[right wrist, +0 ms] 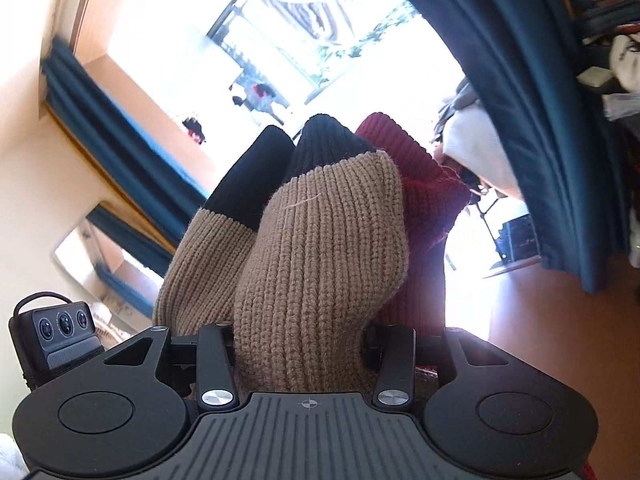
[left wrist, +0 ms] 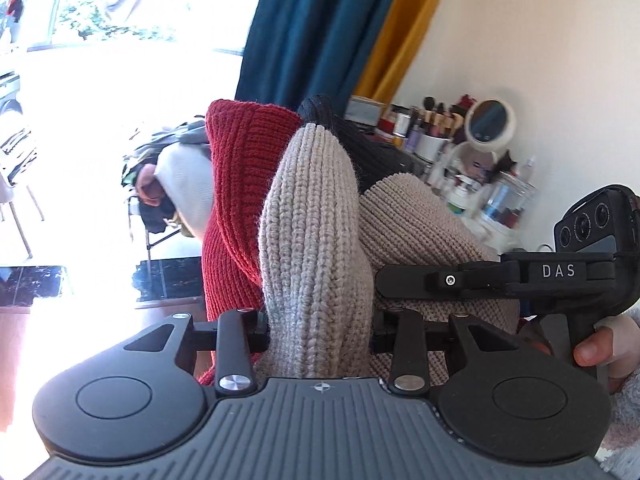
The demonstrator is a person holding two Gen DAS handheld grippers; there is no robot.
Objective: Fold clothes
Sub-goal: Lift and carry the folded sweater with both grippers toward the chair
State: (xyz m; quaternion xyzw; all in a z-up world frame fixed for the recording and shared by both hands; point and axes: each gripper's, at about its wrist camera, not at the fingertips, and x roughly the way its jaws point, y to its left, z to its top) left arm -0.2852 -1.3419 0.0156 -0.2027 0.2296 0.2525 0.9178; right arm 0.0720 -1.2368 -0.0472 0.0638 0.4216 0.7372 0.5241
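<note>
Large bright overexposed window (left wrist: 120, 60): landmark. Beside it on the right, heavy teal curtain (left wrist: 320, 28), then mustard-yellow curtain (left wrist: 404, 28), then plain cream wall (left wrist: 540, 40). Farther right, cluttered dressing table (left wrist: 452, 152) bearing round white-framed mirror (left wrist: 491, 121). Below the window, reddish-brown floor (right wrist: 540, 312). Light: strong daylight.

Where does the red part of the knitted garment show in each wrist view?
Left wrist: the red knit stands left of centre, beside the beige fold held in the left gripper.
Right wrist: the red knit stands right of centre, behind the beige fold in the right gripper.
Shared landmark: the teal curtain.
</note>
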